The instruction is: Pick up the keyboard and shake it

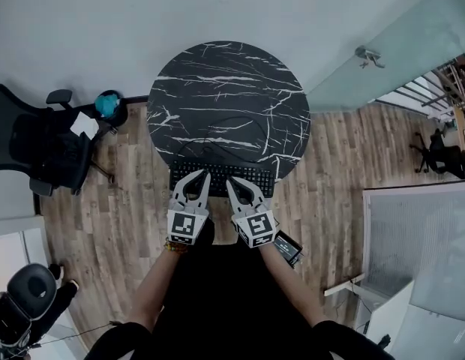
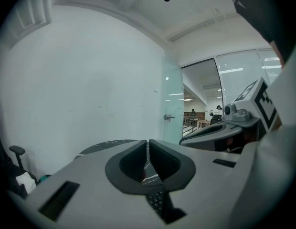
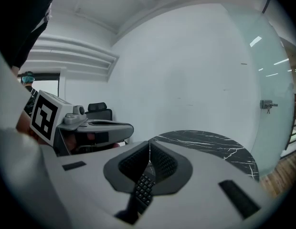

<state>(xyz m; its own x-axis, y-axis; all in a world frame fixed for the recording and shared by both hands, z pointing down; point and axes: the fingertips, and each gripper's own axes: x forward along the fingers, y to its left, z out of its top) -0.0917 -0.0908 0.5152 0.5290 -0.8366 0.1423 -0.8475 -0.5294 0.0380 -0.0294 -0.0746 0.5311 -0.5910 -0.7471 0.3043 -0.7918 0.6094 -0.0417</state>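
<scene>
The left gripper (image 2: 148, 143) has its jaws closed, tip against tip, and I see nothing pinched between them. The right gripper (image 3: 149, 146) is the same: its jaws are closed and nothing is caught in them. The two grippers sit side by side, close together but not touching, each held in one hand of the person.

Right under both pairs of jaws lies the black keyboard (image 1: 255, 177). The tips of the jaws are over its keys, the left ones over its left half and the right ones near its middle. Through the little gap under the closed tips you can see rows of dark keys. I cannot tell if the tips touch the keys.

The keyboard lies flat on the near edge of a round black surface (image 1: 225, 88) with white lines like cracks in it. The rest of that surface spreads out past the jaws.

Under it all is a wooden floor (image 1: 330, 163). Well off to the left of the left jaws stands a black office chair (image 1: 37, 152) with a white sheet (image 1: 85, 124) on it and a small blue-green thing (image 1: 107, 105) just beside it. Far ahead of the jaws is a plain white wall (image 1: 217, 6), and off to the right of the right jaws is a glass wall (image 1: 397, 58).
</scene>
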